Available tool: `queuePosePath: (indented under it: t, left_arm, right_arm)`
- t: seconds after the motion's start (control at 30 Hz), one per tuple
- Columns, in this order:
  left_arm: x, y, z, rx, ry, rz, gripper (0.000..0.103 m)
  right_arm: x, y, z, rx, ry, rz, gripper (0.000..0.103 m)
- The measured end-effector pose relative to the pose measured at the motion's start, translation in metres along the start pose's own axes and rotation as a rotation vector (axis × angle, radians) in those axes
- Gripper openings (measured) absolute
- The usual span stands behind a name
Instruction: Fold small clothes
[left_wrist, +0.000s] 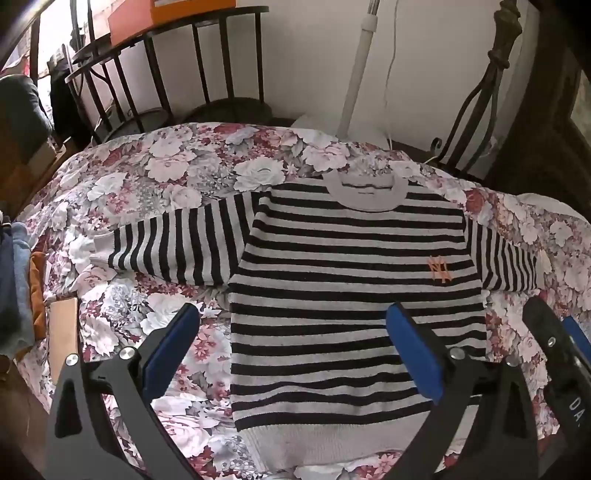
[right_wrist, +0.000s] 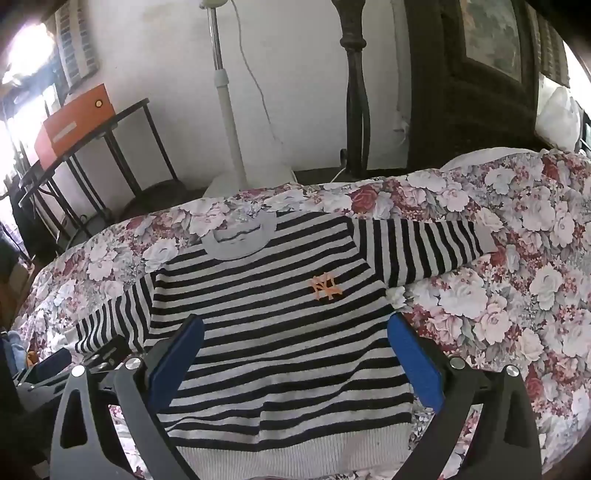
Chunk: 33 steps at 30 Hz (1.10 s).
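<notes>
Lying flat and unfolded on the bed (left_wrist: 147, 177), the striped sweater (left_wrist: 351, 277) is hovered over at 6 o'clock; left tool (left_wrist: 299, 354) and right tool (right_wrist: 295, 354) are released, so all folds remain.

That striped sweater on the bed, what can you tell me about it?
The striped sweater is a small knit with dark and pale grey bands, a plain grey round collar, a grey ribbed hem and an orange emblem on the chest. It lies flat, front up, both sleeves spread sideways, on the floral bedspread. Nothing grips it.
</notes>
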<state>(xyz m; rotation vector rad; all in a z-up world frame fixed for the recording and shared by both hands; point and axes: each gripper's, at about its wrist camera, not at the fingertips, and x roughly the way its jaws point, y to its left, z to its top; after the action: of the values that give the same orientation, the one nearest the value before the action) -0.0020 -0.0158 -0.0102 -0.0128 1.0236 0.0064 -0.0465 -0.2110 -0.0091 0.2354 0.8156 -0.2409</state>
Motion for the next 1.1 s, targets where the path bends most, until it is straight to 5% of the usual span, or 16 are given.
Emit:
queuePosePath:
  t: [1.1]
  left_arm:
    - [-0.005,-0.005,-0.008,0.016,-0.013,0.013,0.099]
  right_arm:
    - [-0.005,0.004,-0.002,-0.016,-0.013,0.002,0.1]
